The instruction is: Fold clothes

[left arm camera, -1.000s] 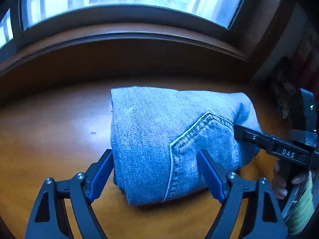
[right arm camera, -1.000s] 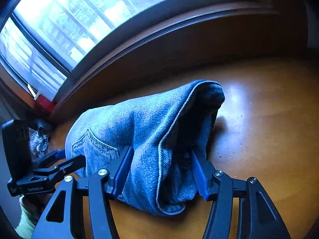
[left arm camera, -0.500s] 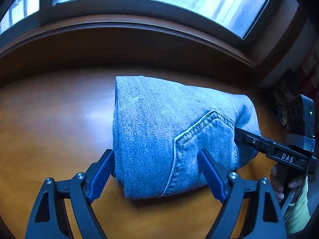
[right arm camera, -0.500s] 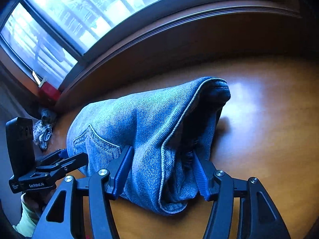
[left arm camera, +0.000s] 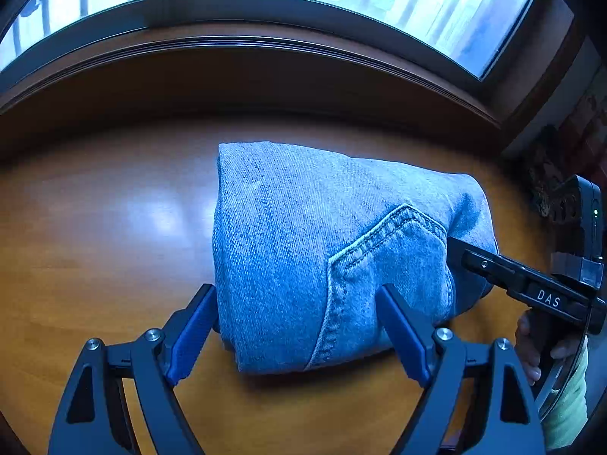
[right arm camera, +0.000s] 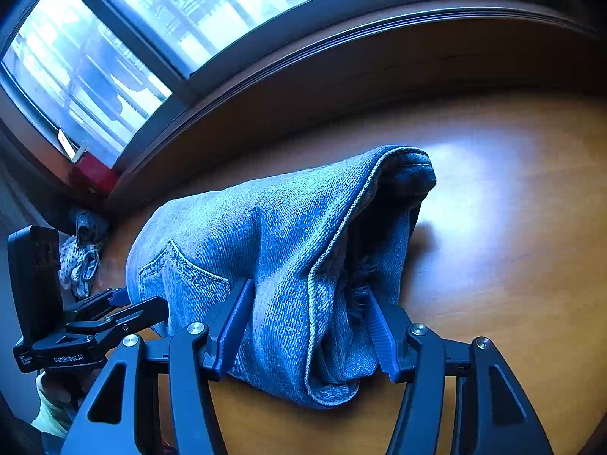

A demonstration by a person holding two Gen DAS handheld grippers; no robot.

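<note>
A folded bundle of blue jeans (left arm camera: 303, 227) lies on the wooden table (left arm camera: 95, 246) with a back pocket facing up. My left gripper (left arm camera: 297, 330) clamps the bundle's near end, blue pads pressed against the denim on both sides. My right gripper (right arm camera: 307, 333) grips the other end of the jeans (right arm camera: 265, 227), where the folded layers and a frayed hem show. In the left wrist view, one of the right gripper's fingers (left arm camera: 493, 269) reaches into the fabric from the right. The left gripper (right arm camera: 129, 303) shows at the far left of the right wrist view, against the pocket end.
A dark wooden window ledge (left arm camera: 265, 76) runs along the back of the table, under large windows. A patterned cloth (right arm camera: 81, 254) and a red item (right arm camera: 95, 174) sit in the corner by the ledge. A person's hand (left arm camera: 531, 345) holds the right gripper's handle.
Both grippers and the jeans have shifted together across the table, with the window sliding in the background. The bundle keeps the same place between the fingers.
</note>
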